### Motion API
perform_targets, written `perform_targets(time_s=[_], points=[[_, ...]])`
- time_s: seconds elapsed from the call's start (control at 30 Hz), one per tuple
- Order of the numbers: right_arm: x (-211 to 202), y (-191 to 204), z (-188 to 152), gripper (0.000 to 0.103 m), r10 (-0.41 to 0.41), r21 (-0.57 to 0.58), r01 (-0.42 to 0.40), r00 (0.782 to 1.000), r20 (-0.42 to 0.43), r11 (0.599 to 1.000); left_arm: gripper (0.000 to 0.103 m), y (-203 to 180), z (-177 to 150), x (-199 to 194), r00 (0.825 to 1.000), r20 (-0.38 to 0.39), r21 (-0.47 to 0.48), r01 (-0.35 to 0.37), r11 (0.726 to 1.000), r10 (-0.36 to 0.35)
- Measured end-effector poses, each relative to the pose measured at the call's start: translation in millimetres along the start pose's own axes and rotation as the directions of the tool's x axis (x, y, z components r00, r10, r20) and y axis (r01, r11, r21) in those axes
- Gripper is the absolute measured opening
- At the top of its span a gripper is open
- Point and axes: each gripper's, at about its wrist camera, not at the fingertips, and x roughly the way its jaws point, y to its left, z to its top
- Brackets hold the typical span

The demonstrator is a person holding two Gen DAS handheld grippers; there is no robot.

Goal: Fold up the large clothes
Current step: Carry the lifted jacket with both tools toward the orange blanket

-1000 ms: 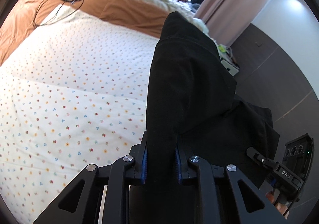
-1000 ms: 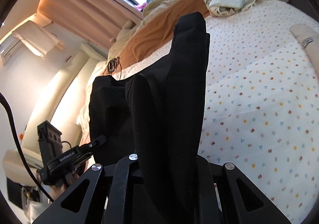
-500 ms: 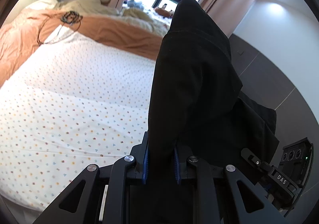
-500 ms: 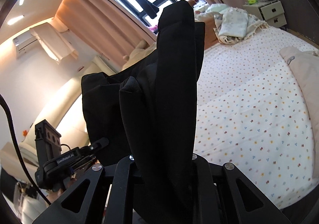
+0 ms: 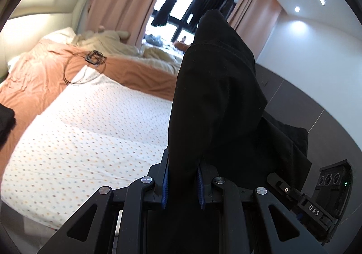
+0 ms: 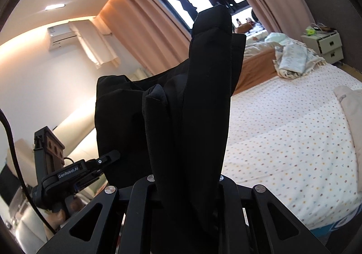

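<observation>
Both grippers clamped on the black fabric garment point(image 5: 217, 95), left gripper point(image 5: 182, 182) w/ blue pads, right gripper point(image 6: 187, 183) too. It's bunched up, held above the white dotted bedsheet point(image 5: 90, 131).

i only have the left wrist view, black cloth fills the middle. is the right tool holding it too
Observer: Yes. The right tool is shut on a bunched fold of the same black garment.
Operator: anything on the bed on that side
Observer: A crumpled pale blanket lies on the far part of the bed.
Operator: what's past that
Observer: A pale nightstand with drawers stands by the dark wall.
Operator: and my left tool from there
Observer: The left tool shows at lower left, its tip against the garment's edge.
</observation>
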Motion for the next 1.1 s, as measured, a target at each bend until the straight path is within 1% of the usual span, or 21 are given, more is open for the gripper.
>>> perform_targets(time_s=[0.23, 0.37, 0.57, 0.63, 0.67, 0.77, 0.9, 0.93, 1.03, 1.1], points=[[-1, 58, -18, 0.016, 0.088, -0.053, -0.088, 0.996, -0.014, 0.995, 0.02, 26, -4, -72, 0.998, 0.063, -0.041, -0.028, 0.999, 0.031], [0, 86, -33, 0.016, 0.125, -0.06, -0.126, 0.992, -0.024, 0.99, 0.02, 45, -4, -109, 0.994, 0.09, -0.065, -0.049, 0.997, 0.055], [13, 127, -47, 0.016, 0.189, -0.087, -0.193, 0.98, -0.059, 0.977, 0.02, 73, 1, -160, 0.985, 0.14, -0.086, -0.09, 0.992, 0.102], [17, 138, -50, 0.016, 0.206, -0.1, -0.213, 0.976, -0.072, 0.972, 0.02, 83, 5, -174, 0.98, 0.153, -0.094, -0.115, 0.989, 0.128], [21, 142, -51, 0.016, 0.214, -0.108, -0.222, 0.973, -0.081, 0.969, 0.02, 90, 8, -170, 0.978, 0.155, -0.094, -0.127, 0.987, 0.141], [35, 153, -52, 0.016, 0.23, -0.126, -0.243, 0.967, -0.108, 0.962, 0.02, 106, 13, -181, 0.973, 0.161, -0.096, -0.153, 0.984, 0.167], [55, 164, -52, 0.016, 0.254, -0.129, -0.269, 0.959, -0.124, 0.955, 0.02, 137, 23, -194, 0.972, 0.167, -0.114, -0.147, 0.983, 0.165], [59, 163, -51, 0.016, 0.258, -0.129, -0.273, 0.958, -0.127, 0.953, 0.02, 139, 23, -191, 0.972, 0.166, -0.116, -0.149, 0.982, 0.167], [73, 178, -58, 0.016, 0.27, -0.155, -0.291, 0.952, -0.145, 0.944, 0.02, 157, 27, -193, 0.967, 0.173, -0.119, -0.169, 0.978, 0.188], [90, 185, -54, 0.016, 0.272, -0.166, -0.299, 0.948, -0.166, 0.94, 0.02, 171, 30, -195, 0.965, 0.176, -0.132, -0.173, 0.976, 0.195]])
